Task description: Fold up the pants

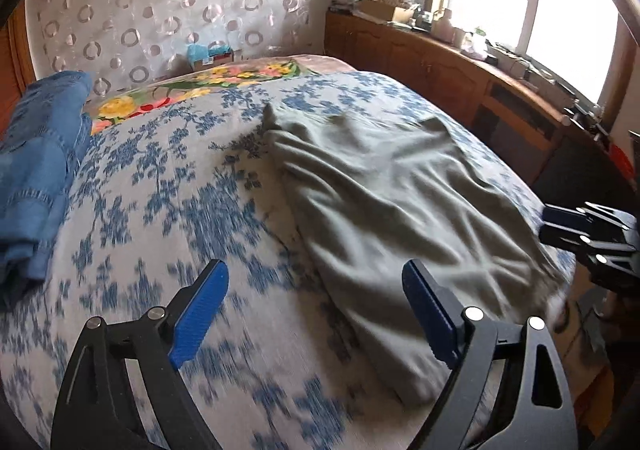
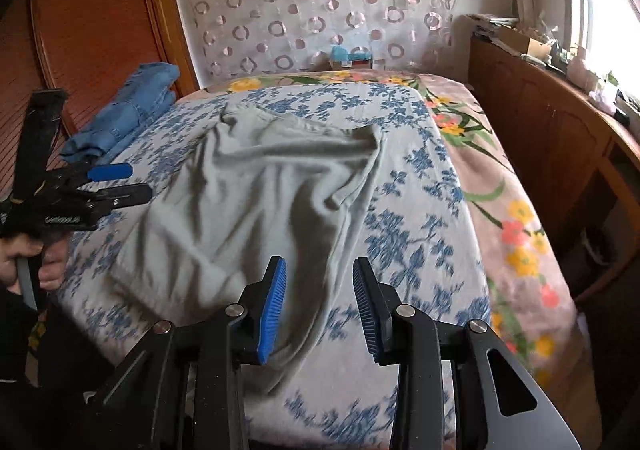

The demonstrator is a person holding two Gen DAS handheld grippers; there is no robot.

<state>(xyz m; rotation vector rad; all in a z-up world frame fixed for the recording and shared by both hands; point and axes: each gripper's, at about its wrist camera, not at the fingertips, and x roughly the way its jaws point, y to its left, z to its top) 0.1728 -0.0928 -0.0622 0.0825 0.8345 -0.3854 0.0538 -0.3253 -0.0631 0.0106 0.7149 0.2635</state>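
Grey-green pants (image 1: pixel 392 194) lie rumpled on the blue-flowered bedspread (image 1: pixel 168 178); they also show in the right wrist view (image 2: pixel 248 210). My left gripper (image 1: pixel 316 282) is open and empty, above the bedspread by the pants' near left edge. It also shows in the right wrist view (image 2: pixel 128 180) at the left. My right gripper (image 2: pixel 320 274) is open, hovering over the pants' near right edge, holding nothing. It also shows in the left wrist view (image 1: pixel 548 222) at the right edge.
Folded blue jeans (image 1: pixel 36 170) lie at the bed's left side, also in the right wrist view (image 2: pixel 128 110). A wooden cabinet (image 1: pixel 460 70) with clutter runs along the window side. A floral blanket (image 2: pixel 516 218) covers the bed's right part.
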